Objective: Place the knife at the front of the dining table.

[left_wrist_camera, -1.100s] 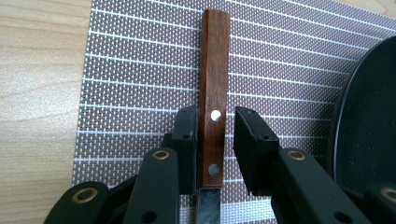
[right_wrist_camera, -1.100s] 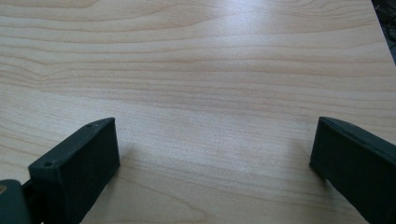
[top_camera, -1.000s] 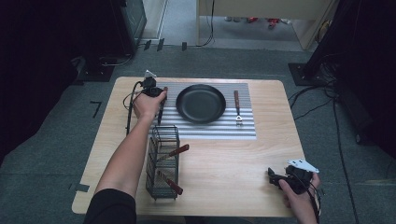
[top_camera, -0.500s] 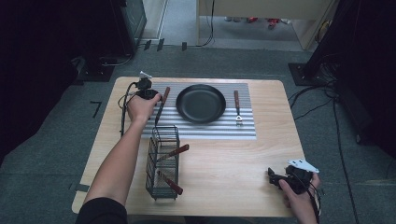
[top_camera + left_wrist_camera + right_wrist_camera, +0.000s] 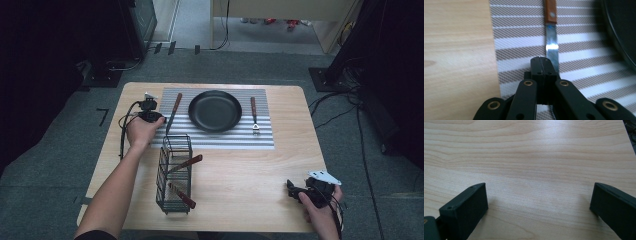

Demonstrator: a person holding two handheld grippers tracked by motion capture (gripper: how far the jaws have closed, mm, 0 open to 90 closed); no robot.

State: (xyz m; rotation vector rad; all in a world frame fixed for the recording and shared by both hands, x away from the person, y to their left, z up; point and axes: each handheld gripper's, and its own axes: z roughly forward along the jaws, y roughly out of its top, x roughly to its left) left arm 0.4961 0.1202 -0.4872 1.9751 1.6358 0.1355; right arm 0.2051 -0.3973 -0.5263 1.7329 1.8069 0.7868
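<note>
My left gripper [image 5: 161,119] is at the left edge of the striped mat [image 5: 220,141], its jaws pressed together with nothing between them. Its jaws [image 5: 541,63] have just been closing. A knife [image 5: 173,112] with a wooden handle lies on the mat just right of the tips, its blade [image 5: 552,47] running past them. A black pan [image 5: 215,111] sits mid-mat, and a wooden-handled fork [image 5: 254,114] lies to its right. My right gripper [image 5: 295,190] rests near the front right corner, open [image 5: 536,202] over bare wood.
A wire basket [image 5: 174,172] stands in front of the mat and holds two wooden-handled utensils. The table's [image 5: 240,170] front edge is close to the right hand. Cables trail from both grippers.
The left hand has slid left off the knife, which stays on the mat, and its jaws have closed. The right hand has not moved.
</note>
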